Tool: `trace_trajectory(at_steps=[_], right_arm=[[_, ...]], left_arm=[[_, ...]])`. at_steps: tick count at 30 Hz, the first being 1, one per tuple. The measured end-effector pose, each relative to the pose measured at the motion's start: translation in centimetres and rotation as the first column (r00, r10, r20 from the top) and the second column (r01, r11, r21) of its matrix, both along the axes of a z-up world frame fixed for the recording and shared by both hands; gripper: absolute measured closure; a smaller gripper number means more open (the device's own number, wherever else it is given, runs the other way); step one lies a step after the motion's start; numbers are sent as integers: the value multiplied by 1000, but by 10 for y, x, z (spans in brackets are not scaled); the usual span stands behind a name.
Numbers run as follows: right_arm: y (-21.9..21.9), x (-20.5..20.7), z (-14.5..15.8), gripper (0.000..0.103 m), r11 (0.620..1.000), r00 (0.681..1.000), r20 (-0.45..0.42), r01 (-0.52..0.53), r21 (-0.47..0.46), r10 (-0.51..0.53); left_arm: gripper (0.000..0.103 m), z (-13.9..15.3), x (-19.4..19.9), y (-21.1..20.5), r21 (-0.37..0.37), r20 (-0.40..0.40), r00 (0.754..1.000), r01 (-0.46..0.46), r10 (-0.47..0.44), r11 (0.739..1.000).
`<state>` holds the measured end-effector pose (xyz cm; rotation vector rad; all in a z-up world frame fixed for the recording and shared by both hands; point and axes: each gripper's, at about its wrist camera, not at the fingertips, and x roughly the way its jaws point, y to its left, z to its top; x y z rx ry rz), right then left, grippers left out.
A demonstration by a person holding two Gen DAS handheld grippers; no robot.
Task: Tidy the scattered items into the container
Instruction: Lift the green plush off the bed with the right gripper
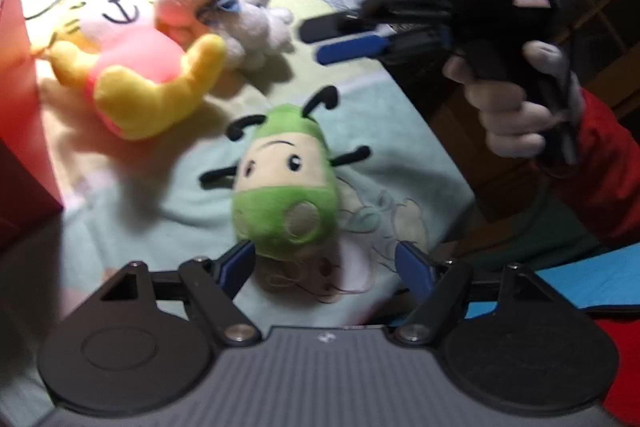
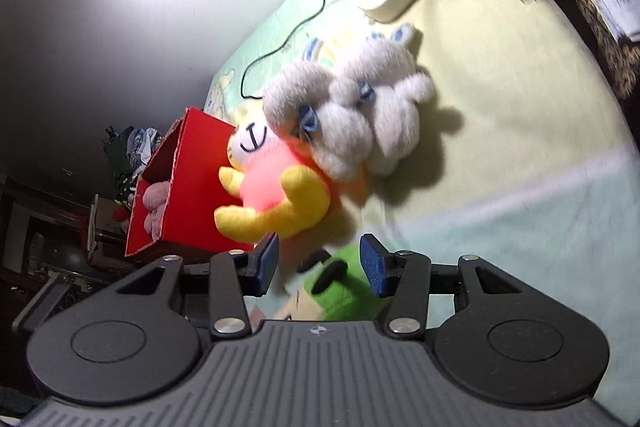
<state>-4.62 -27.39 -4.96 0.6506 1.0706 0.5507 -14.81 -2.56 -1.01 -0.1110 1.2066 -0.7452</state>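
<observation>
Jaws spread wide on your left gripper point(image 1: 326, 263) frame the base of the green bug plush point(image 1: 286, 187) lying on the blanket point(image 1: 400, 147), while from the right wrist your right gripper point(image 2: 320, 263), also wide, hovers over its antennae, near the red box point(image 2: 192, 183).

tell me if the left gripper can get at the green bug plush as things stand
Probably yes. The left gripper is open, with the green bug plush lying right ahead of its fingers on the blanket. Nothing lies between them, and the right gripper hangs off to the side.
</observation>
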Motion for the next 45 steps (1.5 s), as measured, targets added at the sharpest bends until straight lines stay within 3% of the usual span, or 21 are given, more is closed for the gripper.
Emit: trace_trajectory(at_steps=[3,6,11,16,20,22,26,29,32,34,39,43,45], right_arm=[[26,27,-5,55,994,995,32,-90,-63,92],[58,47,-25,56,966,977,1,-212,-145,215],[79,54,-49,63,923,944,-85,-329,-200,318],[57,36,-36,62,895,934,-93,-358,-267,346],[32,18,-28,62,911,927,-137,-371,-181,350],[27,5,-29,61,917,923,-150,-375,-137,355],[33,-18,-38,61,930,920,-172,-365,-42,353],[34,-26,-36,61,936,930,-149,-347,-59,335],[27,-27,-34,61,932,926,-155,-357,-63,344],[26,-27,-33,53,918,919,-154,-380,-110,362],[34,-19,-36,49,888,892,-116,-449,-102,437],[47,-10,-44,43,861,863,-100,-503,-77,495],[47,-4,-52,38,871,867,-122,-490,-40,483]], left_arm=[[25,-8,-1,-15,-73,-82,995,51,-57,996],[25,-25,9,-31,-127,-157,985,57,-77,990],[30,-44,17,-45,-64,-193,980,25,-37,998],[30,-34,20,-16,13,-109,990,-87,88,996],[23,-27,28,6,27,-56,985,-162,163,986],[23,-30,31,7,14,-79,984,-158,159,987],[23,-31,16,1,76,-52,990,-128,132,989],[23,-29,7,14,87,-66,986,-146,152,985],[21,-25,4,37,47,-109,982,-149,154,988],[21,-24,-4,39,35,-124,982,-137,140,990],[21,-39,-12,18,-4,-191,978,-91,88,996],[21,-49,-8,-7,8,-179,982,-69,69,998],[21,-53,-5,-13,30,-167,983,-75,79,997]])
